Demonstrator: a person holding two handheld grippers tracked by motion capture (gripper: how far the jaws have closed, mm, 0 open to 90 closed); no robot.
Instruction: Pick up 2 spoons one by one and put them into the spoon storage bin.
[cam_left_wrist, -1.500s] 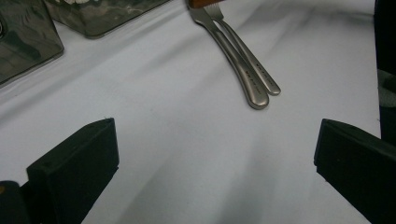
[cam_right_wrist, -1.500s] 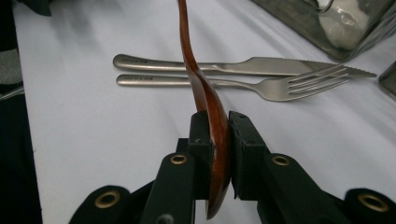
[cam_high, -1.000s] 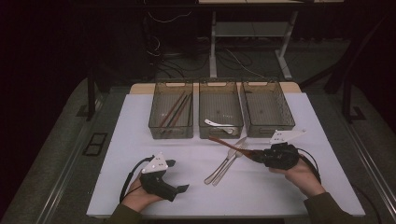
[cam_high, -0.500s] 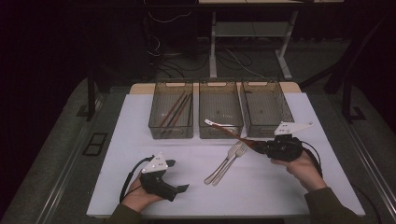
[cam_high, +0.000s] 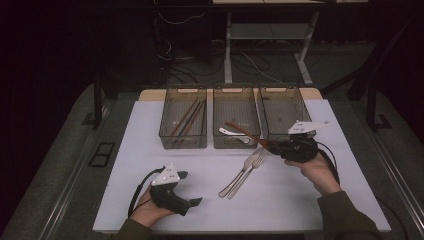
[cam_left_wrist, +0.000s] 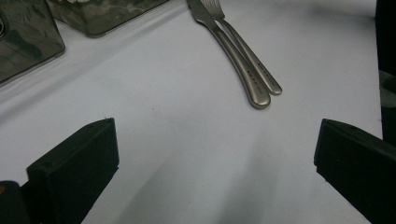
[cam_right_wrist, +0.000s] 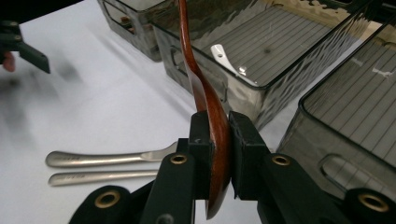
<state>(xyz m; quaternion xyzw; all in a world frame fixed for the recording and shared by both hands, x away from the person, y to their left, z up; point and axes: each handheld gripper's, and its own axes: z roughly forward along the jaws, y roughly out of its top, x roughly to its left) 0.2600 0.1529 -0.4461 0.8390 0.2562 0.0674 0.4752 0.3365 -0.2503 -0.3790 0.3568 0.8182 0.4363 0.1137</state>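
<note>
Lifted since the earlier frame, a reddish-brown wooden spoon (cam_right_wrist: 205, 98) was pinched by the right gripper (cam_high: 272, 147) and held over the middle smoked-plastic bin (cam_high: 235, 141). Beside two steel forks (cam_high: 242, 174), the left gripper (cam_high: 189, 189) was kept spread on the white table (cam_high: 150, 135).

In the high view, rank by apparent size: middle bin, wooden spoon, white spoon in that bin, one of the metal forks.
1. middle bin
2. metal forks and wooden spoon: similar length, unsure, since the spoon is partly clamped in the right gripper
3. white spoon
</note>
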